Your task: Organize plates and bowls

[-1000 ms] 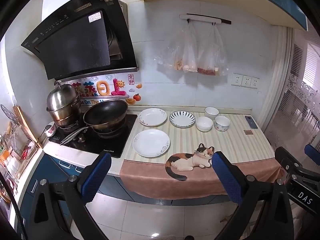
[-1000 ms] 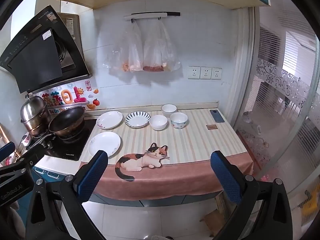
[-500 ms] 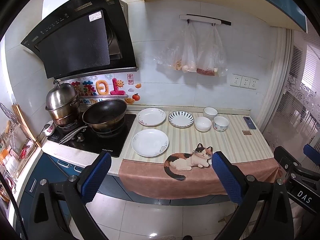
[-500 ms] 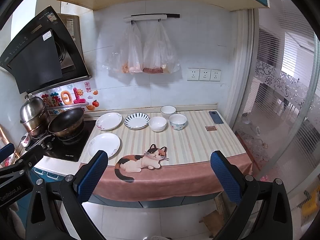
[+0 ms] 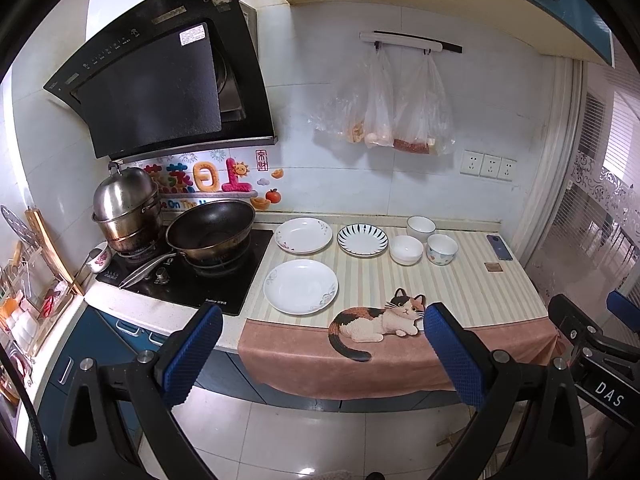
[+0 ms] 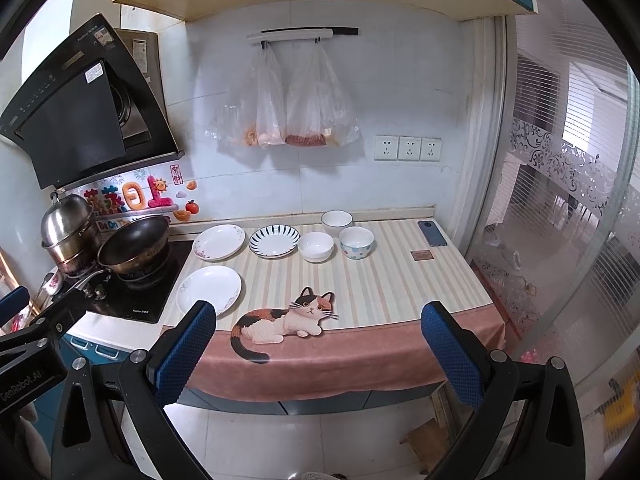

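Plates (image 5: 301, 292) and bowls (image 5: 406, 249) beyond spread jaws

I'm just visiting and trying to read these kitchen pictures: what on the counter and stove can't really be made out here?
- Pot, left wrist view: its lid hides what is inside.
- Small brown item, right wrist view: too small to identify.
- Hanging bags, right wrist view: contents blurred by crinkled plastic.
- Rack, left wrist view: cut off by the picture's edge.
- Back bowl, left wrist view: its inside mostly hidden by its own rim.
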`<state>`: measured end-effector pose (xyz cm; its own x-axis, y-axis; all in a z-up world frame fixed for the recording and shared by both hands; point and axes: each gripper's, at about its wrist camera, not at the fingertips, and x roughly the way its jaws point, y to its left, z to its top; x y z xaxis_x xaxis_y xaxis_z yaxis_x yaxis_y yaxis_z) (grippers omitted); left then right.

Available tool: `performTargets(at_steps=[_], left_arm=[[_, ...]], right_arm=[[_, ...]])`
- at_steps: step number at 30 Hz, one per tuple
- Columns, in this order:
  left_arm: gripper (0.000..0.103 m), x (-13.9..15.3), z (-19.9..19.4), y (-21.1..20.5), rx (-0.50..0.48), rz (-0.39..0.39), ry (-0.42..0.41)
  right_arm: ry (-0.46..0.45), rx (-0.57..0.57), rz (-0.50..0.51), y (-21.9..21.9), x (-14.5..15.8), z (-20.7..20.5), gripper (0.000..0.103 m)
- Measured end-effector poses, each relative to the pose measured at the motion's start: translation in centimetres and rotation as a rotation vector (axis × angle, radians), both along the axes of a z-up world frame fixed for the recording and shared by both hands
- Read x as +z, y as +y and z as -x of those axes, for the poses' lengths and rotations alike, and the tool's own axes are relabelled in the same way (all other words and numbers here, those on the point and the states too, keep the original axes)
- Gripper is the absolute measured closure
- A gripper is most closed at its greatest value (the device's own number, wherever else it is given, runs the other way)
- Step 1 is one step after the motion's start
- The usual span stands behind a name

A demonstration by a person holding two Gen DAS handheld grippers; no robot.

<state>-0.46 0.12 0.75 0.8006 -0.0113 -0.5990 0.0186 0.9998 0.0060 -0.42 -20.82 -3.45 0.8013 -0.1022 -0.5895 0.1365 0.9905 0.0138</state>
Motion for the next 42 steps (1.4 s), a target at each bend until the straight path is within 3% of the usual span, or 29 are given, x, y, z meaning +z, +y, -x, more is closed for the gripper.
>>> performTargets(at_steps=[42], left_arm=[[0.000, -0.68, 0.52, 0.10, -0.003, 0.011, 0.004]], right_arm=[[0.014, 0.015, -0.013, 0.22, 0.05, -0.03, 0.000]])
